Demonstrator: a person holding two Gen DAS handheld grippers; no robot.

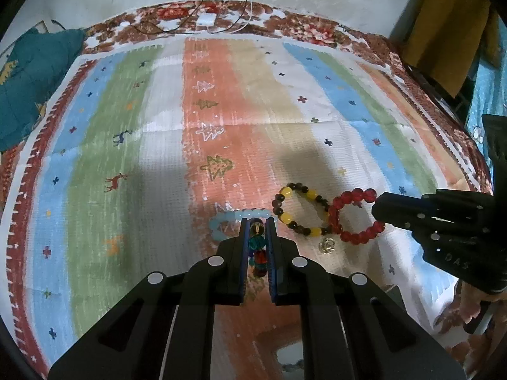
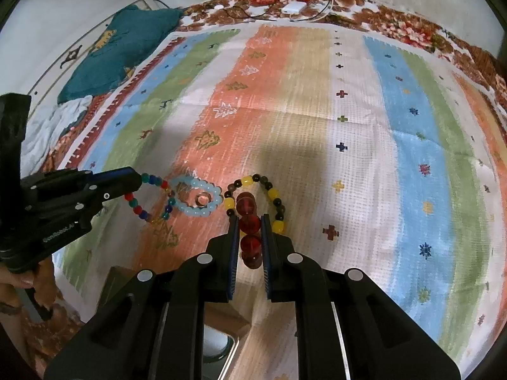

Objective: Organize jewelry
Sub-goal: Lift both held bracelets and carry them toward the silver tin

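My left gripper is shut on a multicolour bead bracelet, which also shows in the right wrist view hanging from the left gripper. My right gripper is shut on a red bead bracelet; in the left wrist view the red bracelet hangs from the right gripper. A yellow and brown bead bracelet and a pale blue bead bracelet lie on the striped cloth. A small ring lies near them.
A teal cloth lies at the far left. A white charger with cables sits at the cloth's far edge. A yellow object stands at the far right. A box edge shows below my right gripper.
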